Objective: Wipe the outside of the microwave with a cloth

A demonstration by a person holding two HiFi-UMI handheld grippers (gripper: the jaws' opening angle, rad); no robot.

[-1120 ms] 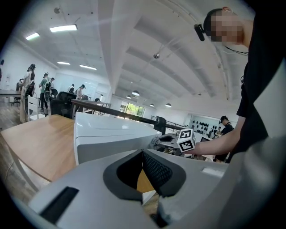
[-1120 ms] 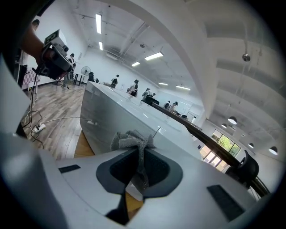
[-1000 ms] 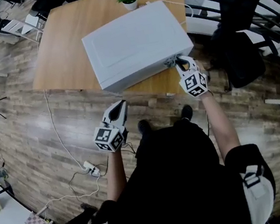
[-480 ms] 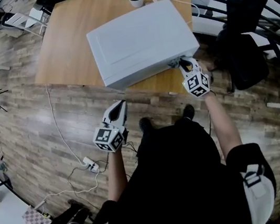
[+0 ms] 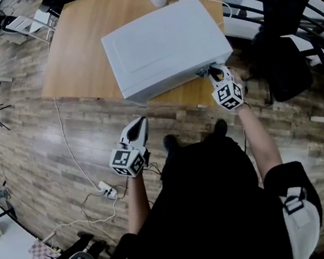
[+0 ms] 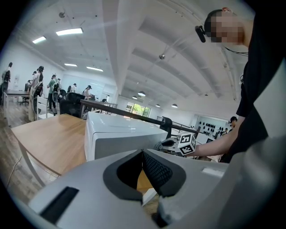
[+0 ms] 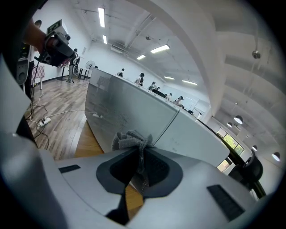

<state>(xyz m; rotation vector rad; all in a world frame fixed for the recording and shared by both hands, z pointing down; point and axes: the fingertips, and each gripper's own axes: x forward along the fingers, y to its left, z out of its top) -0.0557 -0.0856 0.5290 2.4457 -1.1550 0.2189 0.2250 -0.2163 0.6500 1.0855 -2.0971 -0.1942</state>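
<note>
Head view: right tool [image 5: 214, 72], arm [image 5: 255, 135] outstretched, pinches cloth [image 7: 132, 139] at microwave [image 5: 159, 40].

Left gripper [image 5: 141, 123] seemingly closed, right gripper [image 5: 212, 70] clamped

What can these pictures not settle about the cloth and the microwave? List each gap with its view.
- Whether the cloth touches the microwave: right gripper view, the bunched cloth covers that spot.
- Microwave's back: every view, its own body hides it.
- Cloth's lower part: inside the right gripper.
</note>
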